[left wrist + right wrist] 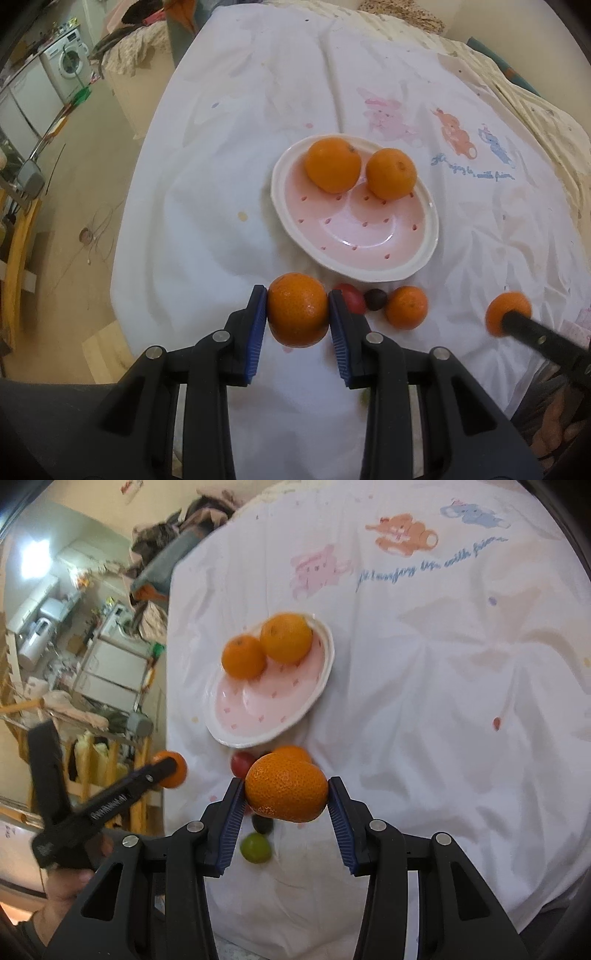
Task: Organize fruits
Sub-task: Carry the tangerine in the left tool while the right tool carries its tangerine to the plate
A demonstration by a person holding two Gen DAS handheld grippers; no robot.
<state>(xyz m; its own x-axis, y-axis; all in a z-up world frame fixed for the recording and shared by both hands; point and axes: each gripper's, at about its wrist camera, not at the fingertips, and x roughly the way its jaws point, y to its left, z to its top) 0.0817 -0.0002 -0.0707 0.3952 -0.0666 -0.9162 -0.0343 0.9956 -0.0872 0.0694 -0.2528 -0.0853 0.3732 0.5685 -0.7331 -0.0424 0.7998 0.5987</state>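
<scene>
Here the left hand-held gripper (297,310) is closed on an orange (297,309), its blue pads pressed against the fruit's two sides, and the fruit hangs clear of the white cloth (229,177) that covers the tabletop, just short of the near rim of the plate (388,254). The right hand-held gripper (286,793) likewise grips a second orange (286,792) between its pads, lifted above the cloth on the near side of the plate; in the left wrist view that same fruit shows as an orange ball at the tip of a black finger, off to the right of the plate.

The plate is white-rimmed with a pink, dotted inside, and it lies on the cloth. Two more oranges sit on its far part: a larger one (332,164) and a smaller one (391,173), close together and perhaps touching.

Just beyond the plate's near rim, on the cloth, lie a small orange (406,307), a dark plum-like fruit (376,298) beside it, and a red fruit (351,297) partly hidden behind the left gripper's finger. Nearer than these, seen from the right wrist, a green fruit (255,847) rests on the cloth next to another dark fruit (262,824).

A person's hand (68,890) holds the left gripper's handle, beyond the plate's left side in that view.
</scene>
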